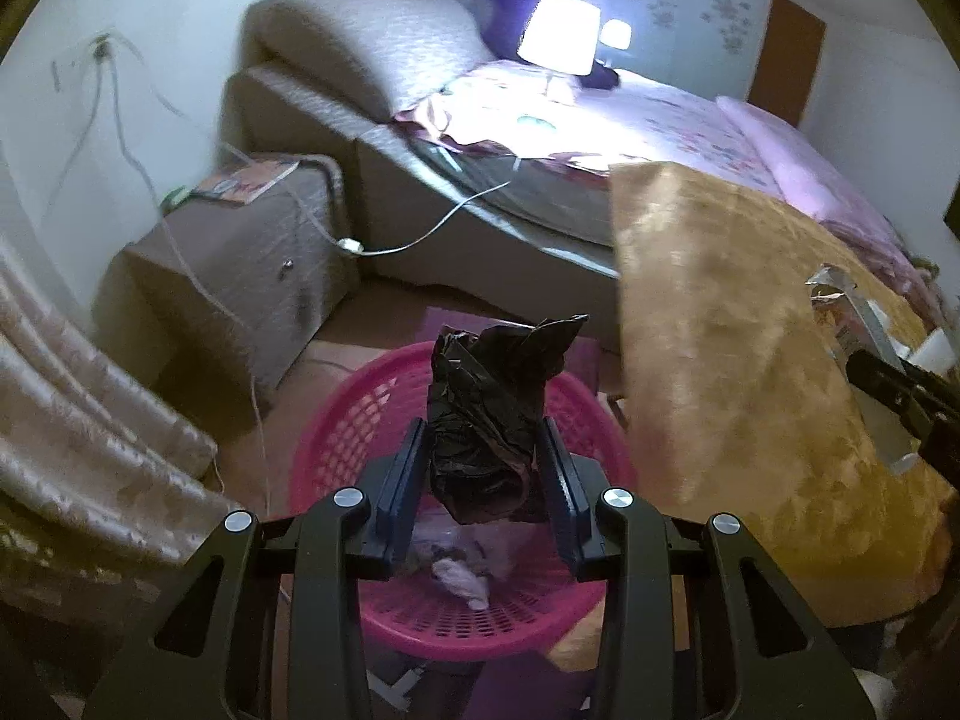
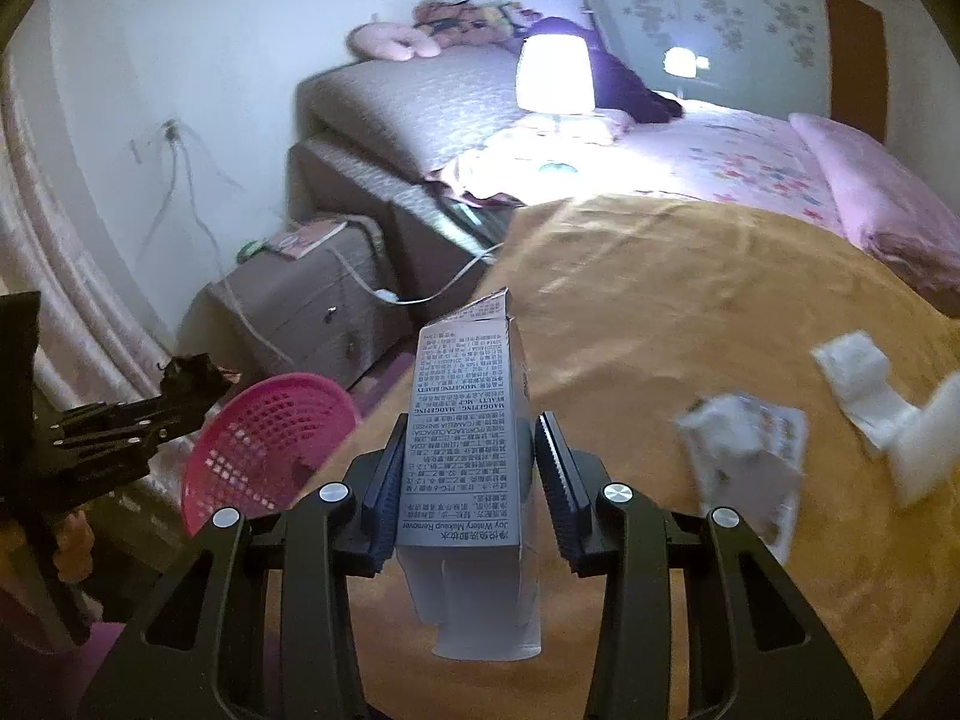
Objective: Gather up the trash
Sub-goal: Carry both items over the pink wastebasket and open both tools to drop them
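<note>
My left gripper (image 1: 483, 450) is shut on a crumpled black plastic bag (image 1: 489, 414) and holds it right above the pink mesh basket (image 1: 342, 426), which has some pale trash in its bottom. My right gripper (image 2: 468, 450) is shut on a grey printed carton (image 2: 465, 414), a makeup remover box, above the orange bedspread (image 2: 690, 312). The basket (image 2: 264, 432) and the left gripper with the black bag (image 2: 189, 381) show at the left of the right wrist view. The right gripper with the carton shows at the right edge of the left wrist view (image 1: 888, 384).
White crumpled wrappers (image 2: 744, 450) and white pieces (image 2: 864, 384) lie on the bedspread to the right. A nightstand (image 1: 252, 252) with cables stands beyond the basket. A lit lamp (image 1: 561, 36) stands on the bed. A curtain (image 1: 78, 420) hangs at left.
</note>
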Action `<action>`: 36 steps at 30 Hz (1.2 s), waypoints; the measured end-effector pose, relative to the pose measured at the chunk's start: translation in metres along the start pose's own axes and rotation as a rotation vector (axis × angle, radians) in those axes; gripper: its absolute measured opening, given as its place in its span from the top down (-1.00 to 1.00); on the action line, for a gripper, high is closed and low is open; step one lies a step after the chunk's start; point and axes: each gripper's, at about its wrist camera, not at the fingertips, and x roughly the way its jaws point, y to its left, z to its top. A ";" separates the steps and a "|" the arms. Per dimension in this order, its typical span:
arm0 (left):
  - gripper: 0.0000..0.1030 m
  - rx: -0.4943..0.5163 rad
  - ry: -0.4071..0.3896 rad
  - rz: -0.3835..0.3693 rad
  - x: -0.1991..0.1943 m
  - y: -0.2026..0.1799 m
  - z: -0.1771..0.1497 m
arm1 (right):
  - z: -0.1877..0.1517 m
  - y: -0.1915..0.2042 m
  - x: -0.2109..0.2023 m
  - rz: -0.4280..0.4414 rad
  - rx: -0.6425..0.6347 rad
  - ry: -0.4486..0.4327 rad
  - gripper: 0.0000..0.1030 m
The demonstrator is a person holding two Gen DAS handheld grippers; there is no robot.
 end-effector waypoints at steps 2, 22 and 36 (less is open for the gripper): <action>0.31 -0.022 0.006 0.009 0.002 0.008 0.000 | 0.002 0.012 0.007 0.015 -0.022 0.009 0.23; 0.31 -0.127 0.121 0.118 0.046 0.052 -0.010 | 0.014 0.097 0.083 0.173 -0.126 0.168 0.23; -0.11 -0.156 0.150 0.115 0.055 0.059 -0.011 | 0.008 0.108 0.101 0.207 -0.095 0.221 -0.09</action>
